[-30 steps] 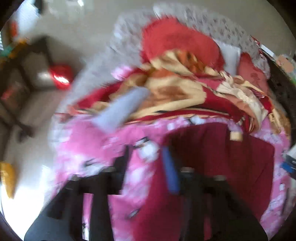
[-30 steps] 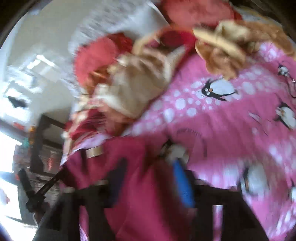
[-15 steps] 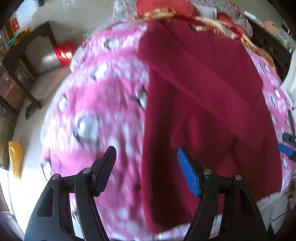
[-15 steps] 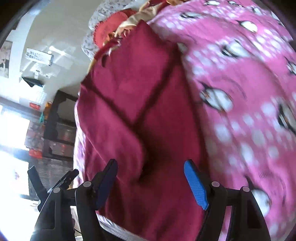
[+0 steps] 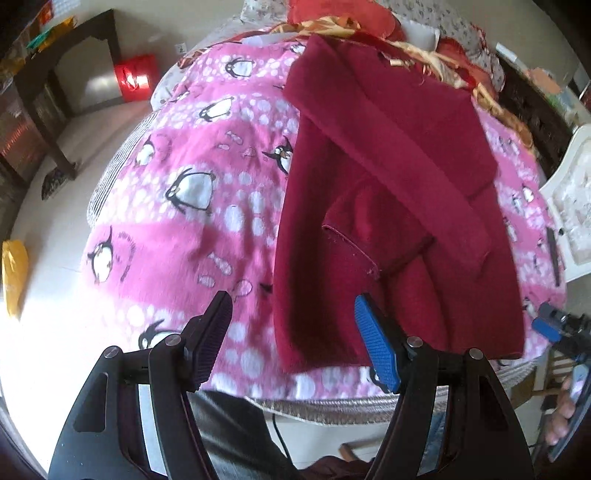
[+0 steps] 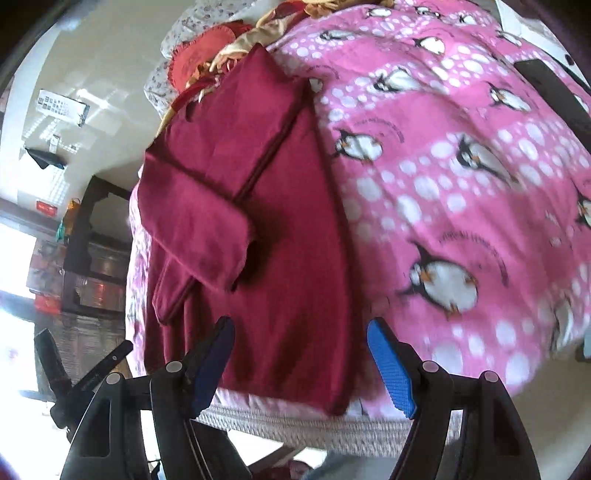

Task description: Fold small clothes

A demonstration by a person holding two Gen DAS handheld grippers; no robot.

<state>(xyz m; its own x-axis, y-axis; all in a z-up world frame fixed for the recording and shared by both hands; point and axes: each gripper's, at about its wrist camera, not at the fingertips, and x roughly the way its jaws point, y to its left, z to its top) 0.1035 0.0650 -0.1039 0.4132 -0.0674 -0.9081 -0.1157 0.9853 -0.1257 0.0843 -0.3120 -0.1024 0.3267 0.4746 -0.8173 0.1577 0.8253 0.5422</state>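
Observation:
A dark red long-sleeved top lies flat on the pink penguin blanket, its sleeves folded across its body. My left gripper hovers open over the top's near left hem corner, with nothing between its pads. The right wrist view shows the same top on the blanket. Over the near right part of its hem my right gripper hangs open and holds nothing. The right gripper's blue pad shows at the right edge of the left wrist view.
Red and gold bedding is heaped at the far end. A dark table, a red bag and a yellow object are on the floor to the left. White furniture stands at the right. A dark flat object lies on the blanket.
Both grippers have drawn back from the far bedding to the near edge of the bed. Their jaws stand wider and clear of the cloth. The top lies flat with its sleeves folded in.

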